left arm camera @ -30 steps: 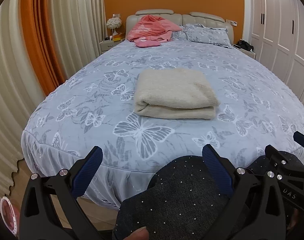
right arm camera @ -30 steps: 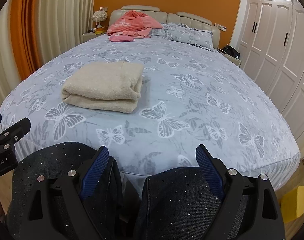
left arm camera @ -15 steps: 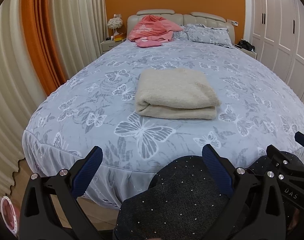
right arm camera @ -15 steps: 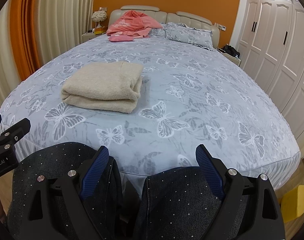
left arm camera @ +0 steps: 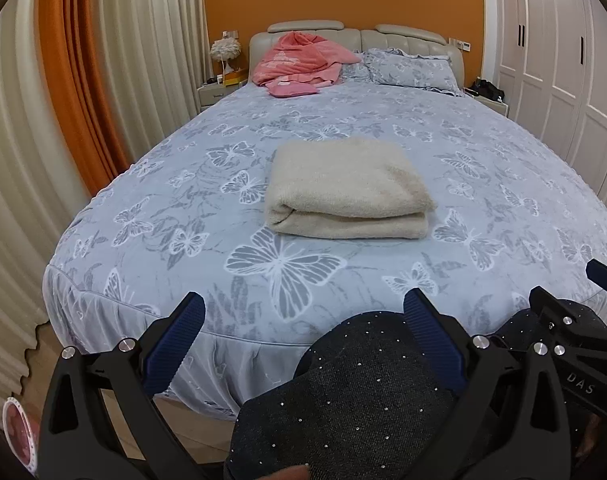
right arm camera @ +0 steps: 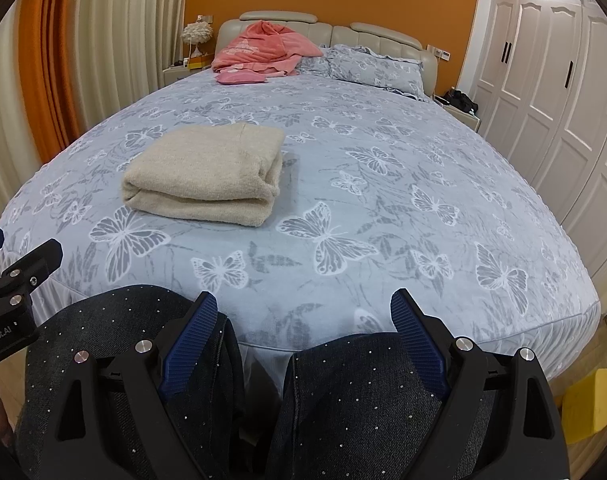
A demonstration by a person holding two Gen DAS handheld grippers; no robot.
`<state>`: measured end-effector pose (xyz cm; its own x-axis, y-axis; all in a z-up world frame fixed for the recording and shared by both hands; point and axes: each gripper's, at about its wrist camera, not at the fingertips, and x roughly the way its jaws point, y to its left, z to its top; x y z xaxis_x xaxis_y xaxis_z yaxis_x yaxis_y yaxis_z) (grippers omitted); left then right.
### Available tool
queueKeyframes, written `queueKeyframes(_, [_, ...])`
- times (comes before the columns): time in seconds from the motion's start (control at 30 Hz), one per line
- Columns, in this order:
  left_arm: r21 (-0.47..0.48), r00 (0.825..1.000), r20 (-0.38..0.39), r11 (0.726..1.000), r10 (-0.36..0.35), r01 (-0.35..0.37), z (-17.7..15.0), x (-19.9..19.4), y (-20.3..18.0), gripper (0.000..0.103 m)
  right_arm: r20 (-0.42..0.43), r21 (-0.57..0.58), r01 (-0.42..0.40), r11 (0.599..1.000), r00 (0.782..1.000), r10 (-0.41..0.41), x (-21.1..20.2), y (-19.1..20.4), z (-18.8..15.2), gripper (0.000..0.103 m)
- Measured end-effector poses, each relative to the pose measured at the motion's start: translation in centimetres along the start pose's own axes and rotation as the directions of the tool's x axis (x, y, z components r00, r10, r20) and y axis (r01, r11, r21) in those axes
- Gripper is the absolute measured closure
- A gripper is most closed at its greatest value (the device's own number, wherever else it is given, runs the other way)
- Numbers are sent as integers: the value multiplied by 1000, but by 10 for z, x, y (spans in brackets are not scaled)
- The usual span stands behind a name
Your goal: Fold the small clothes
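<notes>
One folded cream garment (left arm camera: pixel 345 188) lies on the bed (left arm camera: pixel 151 216), well ahead of both grippers.
Left gripper (left arm camera: pixel 303 312) and right gripper (right arm camera: pixel 303 312) gape empty over two dark-trousered knees (right arm camera: pixel 351 400); garment type unclear.

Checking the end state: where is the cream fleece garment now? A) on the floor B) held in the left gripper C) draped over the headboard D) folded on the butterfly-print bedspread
D: the cream fleece garment lies folded on the butterfly-print bedspread, clear of the open left gripper and right gripper.
</notes>
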<state>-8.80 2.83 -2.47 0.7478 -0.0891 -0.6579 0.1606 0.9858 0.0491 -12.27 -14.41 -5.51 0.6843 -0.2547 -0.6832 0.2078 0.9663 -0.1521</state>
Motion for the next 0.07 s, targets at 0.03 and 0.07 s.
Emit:
queueKeyframes(0.03, [1, 1000, -1, 1000, 4, -4, 0, 0, 0, 6, 0, 0, 0, 1000, 1000, 0, 0, 0, 0, 17])
queueKeyframes(0.07, [1, 1000, -2, 1000, 4, -4, 0, 0, 0, 6, 0, -1, 0, 1000, 1000, 0, 0, 0, 0, 17])
